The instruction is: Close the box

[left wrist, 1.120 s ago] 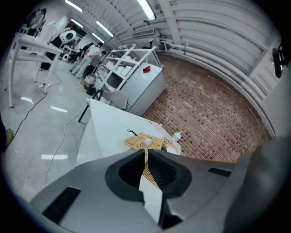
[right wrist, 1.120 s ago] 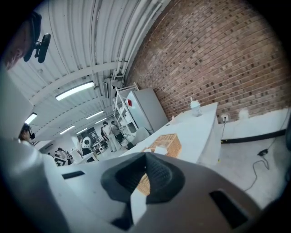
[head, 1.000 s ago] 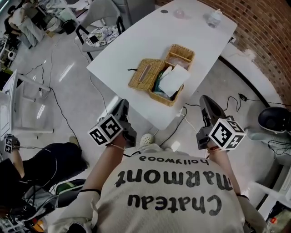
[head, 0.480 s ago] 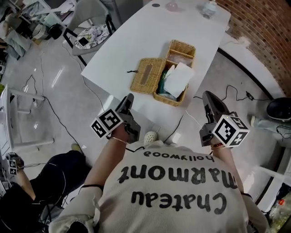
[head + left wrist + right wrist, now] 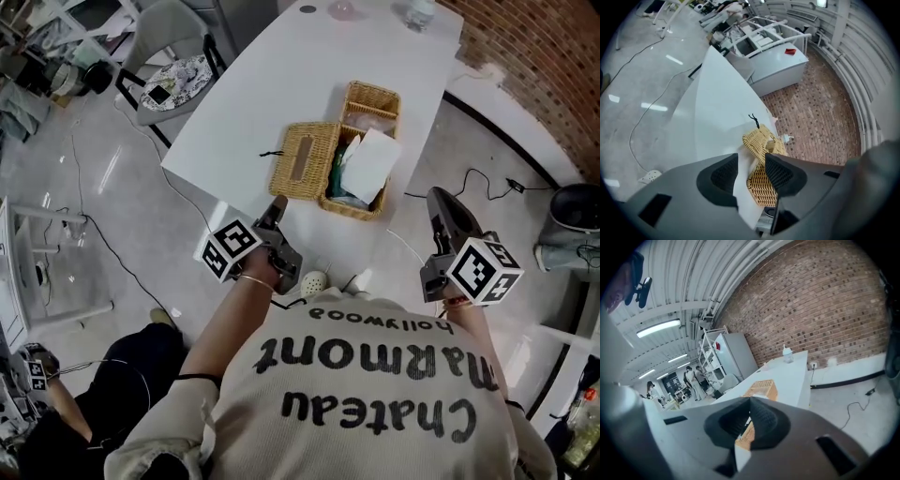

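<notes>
An open wicker box (image 5: 356, 183) stands on the white table (image 5: 281, 84), its flat lid (image 5: 302, 159) lying to the left and white paper (image 5: 370, 164) sticking out of it. My left gripper (image 5: 278, 206) hovers off the table's near edge, short of the lid; its jaws have just been opening and hold nothing. Through the gap of the left gripper (image 5: 751, 171) I see the lid (image 5: 759, 138) and the box (image 5: 761, 190). My right gripper (image 5: 437, 197) hangs off the table's near right and is shut and empty. Past the right gripper's (image 5: 750, 401) tips the box (image 5: 761, 389) shows.
A small wicker basket (image 5: 372, 98) touches the box's far side. A bottle (image 5: 417, 11) stands at the table's far end. A chair (image 5: 173, 70) is at the left, cables and a white shoe (image 5: 314, 281) lie on the floor, and a brick wall (image 5: 544, 56) runs along the right.
The left gripper's jaws have gone from shut to open, and it has dropped and moved closer to the table's near edge while rolling. The right gripper has barely moved.
</notes>
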`<state>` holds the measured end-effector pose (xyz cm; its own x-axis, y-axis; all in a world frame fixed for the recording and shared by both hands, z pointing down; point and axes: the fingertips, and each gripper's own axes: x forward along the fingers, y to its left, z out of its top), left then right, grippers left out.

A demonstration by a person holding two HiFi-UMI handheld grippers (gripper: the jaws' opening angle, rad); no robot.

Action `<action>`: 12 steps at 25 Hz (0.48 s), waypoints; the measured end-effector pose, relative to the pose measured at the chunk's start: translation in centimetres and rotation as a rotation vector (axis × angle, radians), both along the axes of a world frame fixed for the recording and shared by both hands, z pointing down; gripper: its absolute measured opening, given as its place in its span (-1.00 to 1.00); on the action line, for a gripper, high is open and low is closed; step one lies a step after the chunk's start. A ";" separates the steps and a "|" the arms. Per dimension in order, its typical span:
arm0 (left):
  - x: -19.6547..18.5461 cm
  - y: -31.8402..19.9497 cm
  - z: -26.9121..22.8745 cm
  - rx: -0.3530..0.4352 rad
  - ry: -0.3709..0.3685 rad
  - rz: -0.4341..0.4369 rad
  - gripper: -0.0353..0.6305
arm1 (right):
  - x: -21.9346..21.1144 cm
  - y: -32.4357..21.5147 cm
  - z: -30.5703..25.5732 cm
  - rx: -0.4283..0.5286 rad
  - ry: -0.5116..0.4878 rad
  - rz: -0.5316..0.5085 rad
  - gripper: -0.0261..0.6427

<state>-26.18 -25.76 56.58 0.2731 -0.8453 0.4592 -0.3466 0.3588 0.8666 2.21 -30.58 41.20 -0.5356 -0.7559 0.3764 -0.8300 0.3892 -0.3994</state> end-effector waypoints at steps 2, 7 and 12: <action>0.1 -0.3 0.5 -0.008 0.038 -0.002 -0.35 | 0.1 0.1 0.1 -0.001 0.006 0.012 -0.91; 0.2 -0.9 1.0 -0.015 0.081 -0.002 -0.38 | 0.6 0.5 0.0 -0.006 0.022 0.044 -0.91; 0.3 -1.4 1.0 0.001 0.129 -0.013 -0.37 | 0.9 0.6 -0.1 -0.005 0.033 0.063 -0.91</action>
